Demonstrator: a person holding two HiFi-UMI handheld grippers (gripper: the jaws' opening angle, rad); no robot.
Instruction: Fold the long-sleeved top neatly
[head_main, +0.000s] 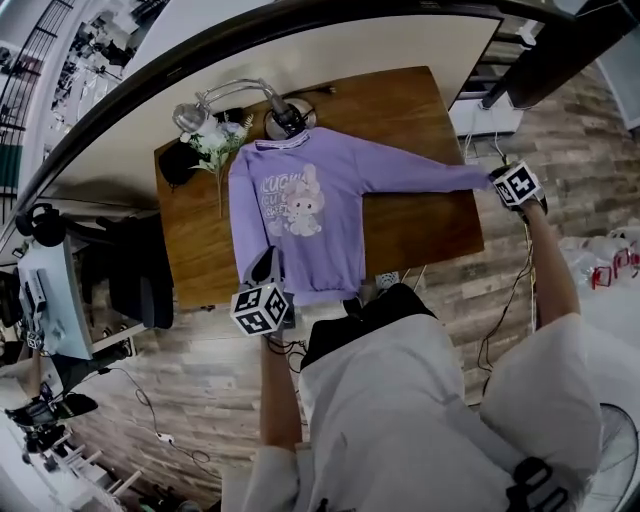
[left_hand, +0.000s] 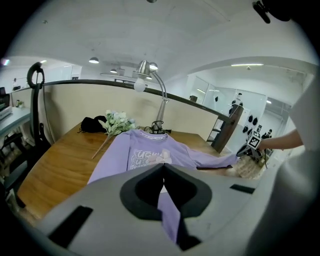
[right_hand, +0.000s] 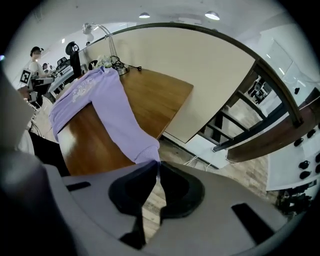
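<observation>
Table (head_main: 420, 110) of brown wood on plank floor (head_main: 200, 390) carries lilac top (head_main: 300, 200).

Soft matt cloth top (head_main: 300, 210), glossy wooden table (head_main: 420, 235)

Bright, even indoor light from ceiling lamps (right_hand: 212, 15). Pale glare streak on the worktop (right_hand: 67, 137); shadows faint. Heavy fisheye bowing and black corners in every view. Left tool (left_hand: 163, 170) and right tool (right_hand: 157, 167) sit close up, soft-focused.
</observation>
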